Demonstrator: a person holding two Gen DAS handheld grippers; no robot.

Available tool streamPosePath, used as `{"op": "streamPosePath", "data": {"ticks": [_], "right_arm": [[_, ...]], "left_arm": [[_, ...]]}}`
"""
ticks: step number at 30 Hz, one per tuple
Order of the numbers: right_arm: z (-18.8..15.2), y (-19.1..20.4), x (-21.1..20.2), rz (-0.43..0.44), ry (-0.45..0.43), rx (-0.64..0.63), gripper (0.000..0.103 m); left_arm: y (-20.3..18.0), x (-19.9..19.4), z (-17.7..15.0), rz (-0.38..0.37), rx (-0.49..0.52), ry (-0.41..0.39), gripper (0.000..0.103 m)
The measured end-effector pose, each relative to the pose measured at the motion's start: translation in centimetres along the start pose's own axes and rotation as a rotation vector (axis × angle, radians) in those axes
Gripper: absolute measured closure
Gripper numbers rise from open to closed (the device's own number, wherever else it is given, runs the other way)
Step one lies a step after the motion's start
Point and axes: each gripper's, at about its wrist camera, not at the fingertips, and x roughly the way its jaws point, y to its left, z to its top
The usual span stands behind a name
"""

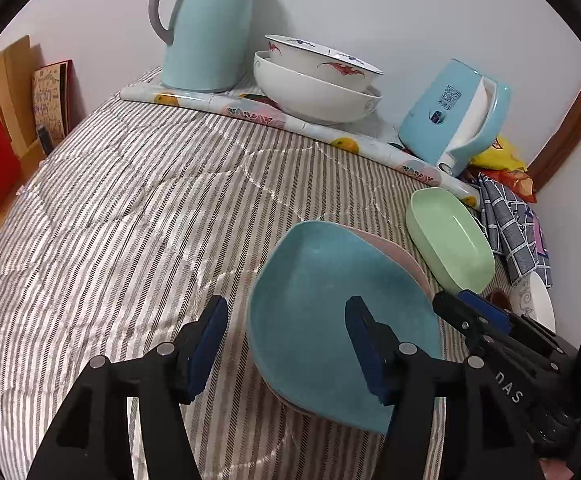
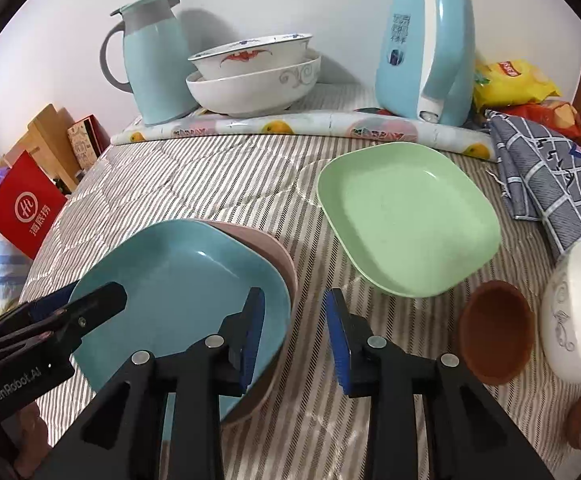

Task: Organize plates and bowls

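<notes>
A blue square plate (image 1: pixel 330 300) lies stacked on a pink plate (image 1: pixel 404 260) on the striped cloth; both show in the right wrist view, blue (image 2: pixel 178 280) on pink (image 2: pixel 270 252). A green plate (image 1: pixel 448 240) (image 2: pixel 406 216) lies apart to their right. My left gripper (image 1: pixel 286 340) is open, its jaws standing either side of the blue plate's left edge. My right gripper (image 2: pixel 294 332) is open, its jaws standing either side of the stack's right edge. A brown bowl (image 2: pixel 496 332) and a white bowl (image 2: pixel 578 312) sit at right. Two white bowls (image 1: pixel 314 80) (image 2: pixel 250 72) are stacked at the back.
A light blue thermos (image 1: pixel 206 28) (image 2: pixel 154 60) and a light blue kettle (image 1: pixel 454 112) (image 2: pixel 426 52) stand at the back on a rolled mat (image 2: pixel 290 130). A checked cloth (image 2: pixel 546 184) and snack bags (image 2: pixel 510 80) lie at right. A red box (image 2: pixel 26 208) stands at left.
</notes>
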Motion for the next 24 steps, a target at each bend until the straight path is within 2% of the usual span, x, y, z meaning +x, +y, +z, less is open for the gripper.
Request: {"op": "streamPosePath", "data": {"ticks": [5, 8, 14, 24], "right_arm": [[-0.9, -0.9, -1.5, 0.005, -0.001, 0.012, 0.066], [-1.7, -1.2, -2.5, -0.007, -0.009, 0.005, 0.063], [-3.1, -2.2, -4.3, -0.013, -0.018, 0.015, 0.063], [-5.8, -3.2, -6.0, -0.031, -0.024, 0.029, 0.063]], "left_arm": [[-0.9, -0.7, -0.8, 0.025, 0.033, 0.007, 0.042], [-1.0, -1.0, -1.6, 0.012, 0.018, 0.017, 0.040], [-1.8, -0.6, -3.5, 0.056, 0.035, 0.032, 0.040], [-3.8, -0.7, -5.8, 0.059, 0.042, 0.038, 0.036]]}}
